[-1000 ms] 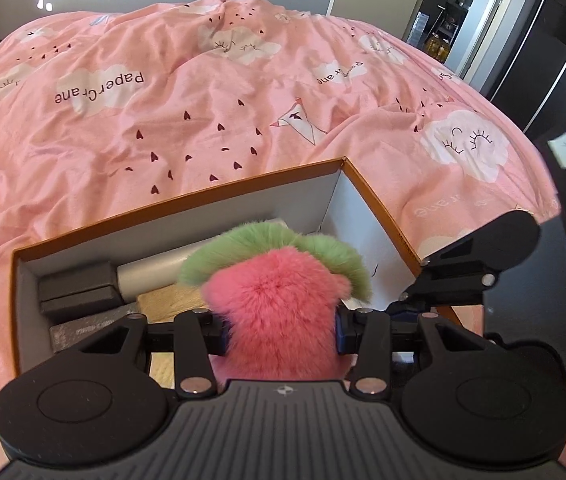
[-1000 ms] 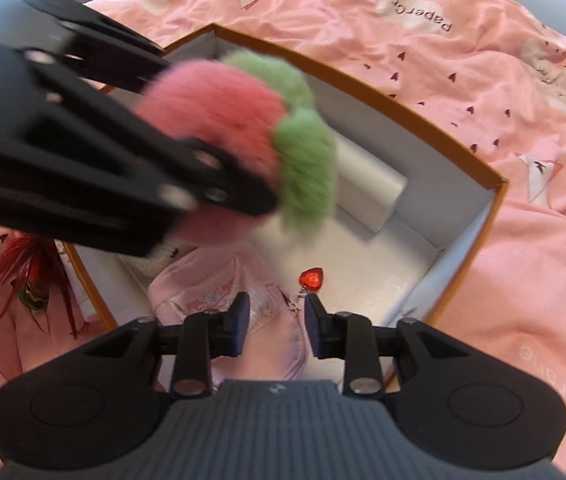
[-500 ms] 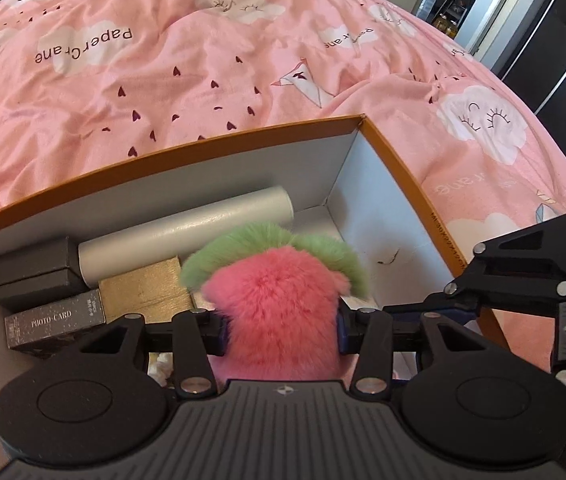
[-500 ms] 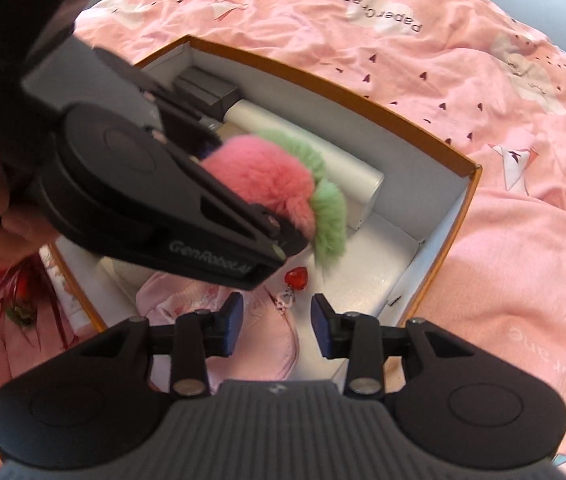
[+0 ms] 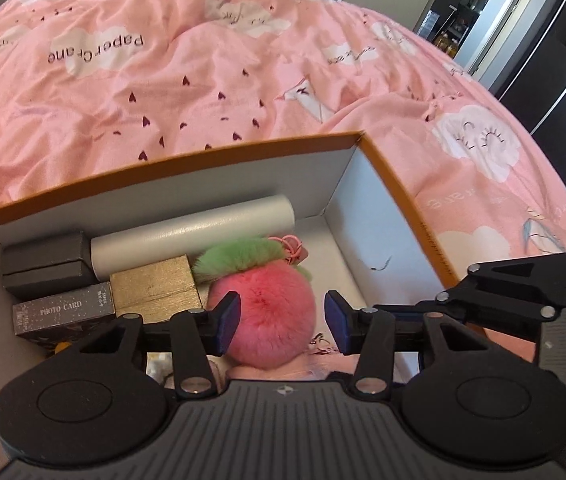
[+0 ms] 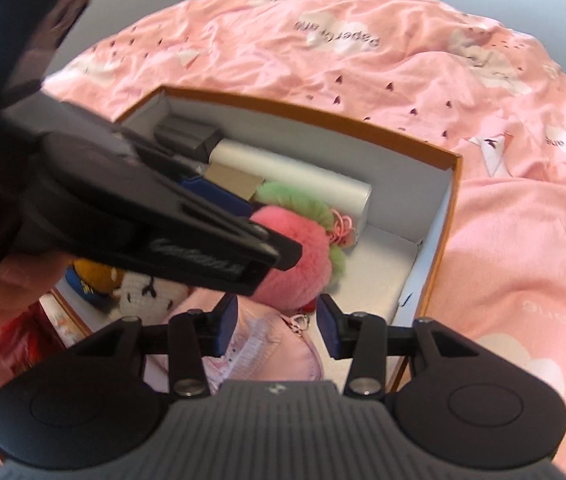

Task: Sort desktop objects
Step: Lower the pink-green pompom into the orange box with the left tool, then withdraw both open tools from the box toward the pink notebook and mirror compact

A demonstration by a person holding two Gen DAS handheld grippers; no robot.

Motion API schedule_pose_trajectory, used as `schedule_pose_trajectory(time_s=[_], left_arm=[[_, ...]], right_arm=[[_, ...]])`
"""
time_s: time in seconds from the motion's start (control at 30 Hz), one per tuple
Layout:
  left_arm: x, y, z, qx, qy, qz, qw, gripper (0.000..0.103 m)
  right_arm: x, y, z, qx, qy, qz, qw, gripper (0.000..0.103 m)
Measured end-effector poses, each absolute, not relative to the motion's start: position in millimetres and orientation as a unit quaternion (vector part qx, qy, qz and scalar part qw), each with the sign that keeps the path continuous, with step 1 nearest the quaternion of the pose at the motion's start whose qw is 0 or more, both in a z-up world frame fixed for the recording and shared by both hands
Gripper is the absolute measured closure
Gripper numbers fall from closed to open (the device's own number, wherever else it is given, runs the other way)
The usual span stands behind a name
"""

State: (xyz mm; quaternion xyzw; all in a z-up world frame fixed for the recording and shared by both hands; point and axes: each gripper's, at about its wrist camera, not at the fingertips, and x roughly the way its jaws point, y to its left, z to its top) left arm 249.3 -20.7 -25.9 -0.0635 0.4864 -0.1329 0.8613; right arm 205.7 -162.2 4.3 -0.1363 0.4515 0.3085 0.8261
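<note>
Both grippers hang over the orange-rimmed box (image 5: 399, 208) on the pink duvet (image 5: 203, 92). Left gripper (image 5: 282, 322): jaws opening, fairly wide; pink-and-green pompom (image 5: 267, 320) sits between them, right pad clear of the fur, left pad at its edge, contact unclear. Pompom lies in the box beside a gold block (image 5: 155, 286), against a white roll (image 5: 191, 236). Right gripper (image 6: 277, 330): jaws opening, nothing gripped, above a pink pouch (image 6: 271, 344). Grey boxes (image 5: 45, 268) and photo-card box (image 5: 63, 312) fill the box's left side. Left gripper body blocks much of the right wrist view.
</note>
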Motion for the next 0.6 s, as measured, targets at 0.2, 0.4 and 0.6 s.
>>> schedule_pose_trajectory(time_s=[0.2,0.4,0.6], left_arm=[[212.8,-21.3,2.9,-0.036,0.443,-0.13,0.886,0.049],[163.2,-16.3,28.6,-0.029,0.409,-0.123,0.904,0.049],[113.6,-11.6,31.9,-0.011,0.402,-0.099,0.91,0.049]], right_arm=[[178.5,-165.6,16.6,-0.098,0.413,0.257,0.868,0.056],[123.0,-161.5,38.0,-0.082,0.343,0.196,0.915,0.048],[72.7,-150.0,38.0,-0.119,0.311,0.163,0.928,0.048]])
